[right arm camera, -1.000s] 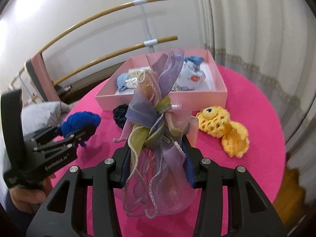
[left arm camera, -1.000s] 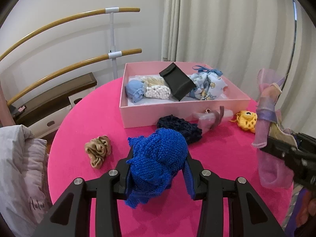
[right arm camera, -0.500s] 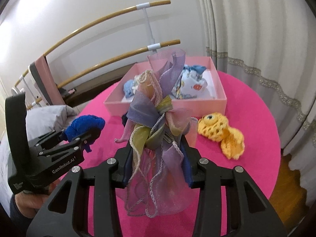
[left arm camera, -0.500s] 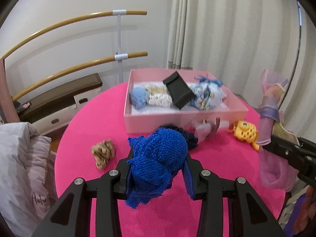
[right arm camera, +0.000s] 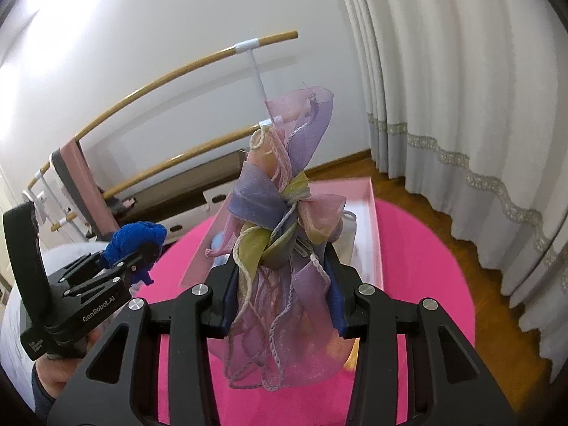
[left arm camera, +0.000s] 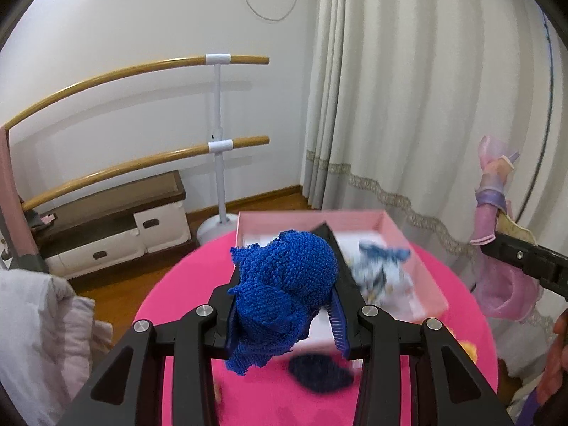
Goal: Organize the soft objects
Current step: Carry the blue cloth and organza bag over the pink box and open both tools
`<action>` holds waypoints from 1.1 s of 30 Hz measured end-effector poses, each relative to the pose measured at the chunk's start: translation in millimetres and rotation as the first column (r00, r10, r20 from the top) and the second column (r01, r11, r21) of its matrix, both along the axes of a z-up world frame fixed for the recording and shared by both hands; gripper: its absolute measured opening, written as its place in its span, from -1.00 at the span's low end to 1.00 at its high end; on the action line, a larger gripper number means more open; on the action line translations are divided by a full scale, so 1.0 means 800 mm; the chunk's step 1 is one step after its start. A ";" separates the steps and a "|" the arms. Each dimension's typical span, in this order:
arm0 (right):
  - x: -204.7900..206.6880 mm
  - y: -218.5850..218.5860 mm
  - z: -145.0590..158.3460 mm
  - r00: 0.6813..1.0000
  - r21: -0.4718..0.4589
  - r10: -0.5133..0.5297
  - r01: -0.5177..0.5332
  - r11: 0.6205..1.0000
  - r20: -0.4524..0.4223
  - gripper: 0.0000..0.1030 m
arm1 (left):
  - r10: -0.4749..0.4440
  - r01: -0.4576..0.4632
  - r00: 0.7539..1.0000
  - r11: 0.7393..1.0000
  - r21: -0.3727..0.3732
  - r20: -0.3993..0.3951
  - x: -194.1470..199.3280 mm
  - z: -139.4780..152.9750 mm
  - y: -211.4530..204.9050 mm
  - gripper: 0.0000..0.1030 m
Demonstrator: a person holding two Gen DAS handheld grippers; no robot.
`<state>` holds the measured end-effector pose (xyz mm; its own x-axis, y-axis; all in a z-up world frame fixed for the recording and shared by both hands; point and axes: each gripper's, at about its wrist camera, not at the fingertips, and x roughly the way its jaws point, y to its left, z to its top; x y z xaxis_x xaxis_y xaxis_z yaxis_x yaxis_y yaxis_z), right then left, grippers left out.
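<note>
Tilting downward above the pink table (left arm camera: 167, 305), left tongs (left arm camera: 284, 305) clench a blue knit (left arm camera: 284, 284); right tongs (right arm camera: 282, 291) clench an organza bow (right arm camera: 280, 213).

White lettering reading "GenRobot.AI" runs along the black side of the left gripper (right arm camera: 140, 248), seen from the right wrist. A smaller white label nearer its handle is too small to read.

Both fisheye cams are riding right on the hand-held grippers, looking forward and down along the fingers from close above the pink bench (left arm camera: 167, 305). They're both catching the pink box (left arm camera: 419, 248), wall rails (right arm camera: 170, 78) and curtain (right arm camera: 461, 106), and each one is seeing the other gripper off at its edge.
</note>
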<state>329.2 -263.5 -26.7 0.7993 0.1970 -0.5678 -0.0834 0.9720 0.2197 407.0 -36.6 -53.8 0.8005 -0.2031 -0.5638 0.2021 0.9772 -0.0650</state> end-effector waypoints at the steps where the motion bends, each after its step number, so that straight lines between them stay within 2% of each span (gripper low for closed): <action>1: 0.008 -0.001 0.003 1.000 -0.001 -0.001 0.001 1.000 -0.004 -0.25 | 0.000 0.000 1.000 1.000 -0.002 -0.001 0.010 0.004 -0.001 -0.27; 5: 0.058 -0.005 0.012 0.999 -0.018 -0.004 0.003 1.000 -0.040 -0.25 | 0.007 -0.008 0.999 1.000 -0.030 -0.031 0.061 0.009 0.002 -0.27; 10: 0.108 -0.007 0.003 0.996 -0.023 -0.007 0.005 1.000 -0.084 -0.25 | 0.014 -0.017 0.996 0.999 -0.032 -0.083 0.115 0.000 -0.005 -0.27; 19: 0.181 -0.020 -0.040 0.983 -0.022 -0.023 0.019 1.000 -0.183 -0.24 | 0.012 -0.015 0.990 1.000 -0.019 -0.137 0.191 -0.016 -0.030 -0.27; 23: 0.203 -0.021 -0.062 0.973 -0.034 -0.027 0.020 0.999 -0.229 -0.21 | 0.015 -0.014 0.989 1.000 0.013 -0.144 0.222 -0.023 -0.050 -0.25; 26: 0.217 -0.021 -0.078 0.964 -0.039 -0.028 0.019 0.999 -0.263 -0.11 | 0.019 -0.013 0.985 0.999 0.035 -0.171 0.242 -0.035 -0.066 -0.12; 29: 0.225 -0.020 -0.093 0.957 -0.032 -0.027 0.018 0.999 -0.290 0.08 | 0.034 -0.023 0.983 0.998 0.060 -0.183 0.259 -0.044 -0.078 0.34; 30: 0.224 -0.023 -0.096 0.958 -0.025 -0.026 0.020 1.000 -0.285 0.16 | 0.040 -0.029 0.983 0.998 0.063 -0.180 0.261 -0.046 -0.079 0.55; 31: 0.222 -0.025 -0.099 0.959 -0.016 -0.026 0.022 1.000 -0.282 0.34 | 0.047 -0.037 0.984 0.997 0.060 -0.173 0.264 -0.046 -0.079 0.64; 32: 0.219 -0.026 -0.100 0.960 -0.015 -0.026 0.023 1.000 -0.280 0.45 | 0.049 -0.040 0.984 0.998 0.056 -0.169 0.262 -0.047 -0.083 0.65; 33: 0.216 -0.026 -0.100 0.961 -0.014 -0.024 0.022 1.000 -0.275 0.69 | 0.048 -0.040 0.985 0.998 0.053 -0.168 0.261 -0.048 -0.084 0.66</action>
<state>502.2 -284.5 -106.4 0.6162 0.1733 -0.7683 0.0012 0.9753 0.2210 615.4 -103.5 -92.3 0.7002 -0.1383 -0.7004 0.1488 0.9878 -0.0463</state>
